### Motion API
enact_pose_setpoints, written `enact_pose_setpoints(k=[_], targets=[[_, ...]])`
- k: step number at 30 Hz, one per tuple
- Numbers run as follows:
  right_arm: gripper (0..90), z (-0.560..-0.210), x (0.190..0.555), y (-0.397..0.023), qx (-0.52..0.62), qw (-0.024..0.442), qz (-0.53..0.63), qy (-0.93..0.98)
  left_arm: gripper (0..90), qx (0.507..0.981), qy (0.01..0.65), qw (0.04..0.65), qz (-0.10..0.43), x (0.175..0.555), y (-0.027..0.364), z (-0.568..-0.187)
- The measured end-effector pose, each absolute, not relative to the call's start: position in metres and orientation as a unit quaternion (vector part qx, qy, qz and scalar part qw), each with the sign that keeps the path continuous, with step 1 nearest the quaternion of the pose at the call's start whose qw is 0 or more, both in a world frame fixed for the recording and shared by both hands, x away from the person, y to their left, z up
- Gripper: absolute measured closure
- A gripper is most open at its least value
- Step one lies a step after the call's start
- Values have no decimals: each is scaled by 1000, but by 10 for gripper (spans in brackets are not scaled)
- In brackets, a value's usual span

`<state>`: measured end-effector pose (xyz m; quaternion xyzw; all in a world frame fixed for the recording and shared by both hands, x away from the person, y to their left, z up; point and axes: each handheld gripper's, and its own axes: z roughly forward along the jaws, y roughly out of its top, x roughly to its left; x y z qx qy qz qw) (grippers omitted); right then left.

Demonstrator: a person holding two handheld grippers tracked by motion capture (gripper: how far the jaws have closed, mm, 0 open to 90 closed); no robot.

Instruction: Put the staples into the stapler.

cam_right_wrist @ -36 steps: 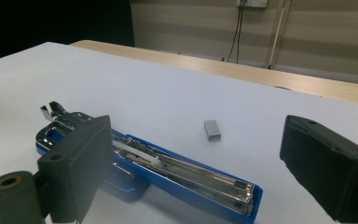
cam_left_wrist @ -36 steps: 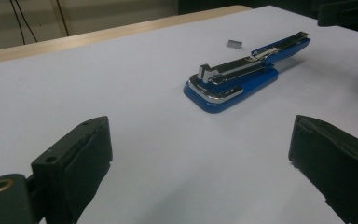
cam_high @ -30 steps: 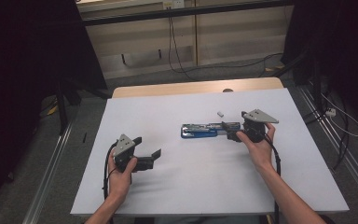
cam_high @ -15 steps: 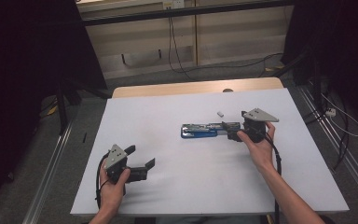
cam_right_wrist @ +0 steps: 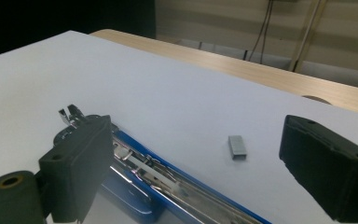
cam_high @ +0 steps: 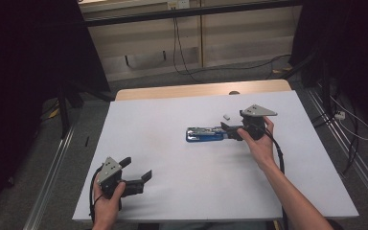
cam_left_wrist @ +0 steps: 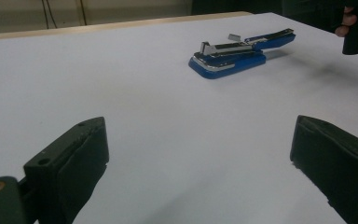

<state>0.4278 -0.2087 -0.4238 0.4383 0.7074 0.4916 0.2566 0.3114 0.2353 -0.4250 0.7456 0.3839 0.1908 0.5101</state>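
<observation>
The blue stapler (cam_high: 207, 134) lay opened at the tabletop (cam_high: 172, 115) centre; the right hand-held gripper (cam_high: 231, 132) was held agape at its three-o'clock end — likely for reloading — the left hand-held gripper (cam_high: 136, 172) idled open at seven o'clock.

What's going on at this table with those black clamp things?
A person holds a two-jaw gripper in each hand over a white table. The right gripper sits open at the end of an opened blue stapler, with a small block of staples lying loose beside it. The left gripper is open near the table's front edge, holding nothing.
</observation>
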Motion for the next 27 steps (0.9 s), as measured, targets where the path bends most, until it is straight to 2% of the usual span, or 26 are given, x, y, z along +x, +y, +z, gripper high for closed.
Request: enact_pose_setpoints(k=[5,10,25,27], targets=[[106,-421,441,-209,439,252,489,710,45,740,394,510,193,309,238,-426],[68,-419,456,-206,438,255,471,722,45,748,386,504,195,311,236,-425],[119,-407,500,-204,445,237,428,750,40,757,386,495,180,310,234,-427],[103,-409,506,-204,449,215,409,764,40,756,389,496,178,311,235,-427]])
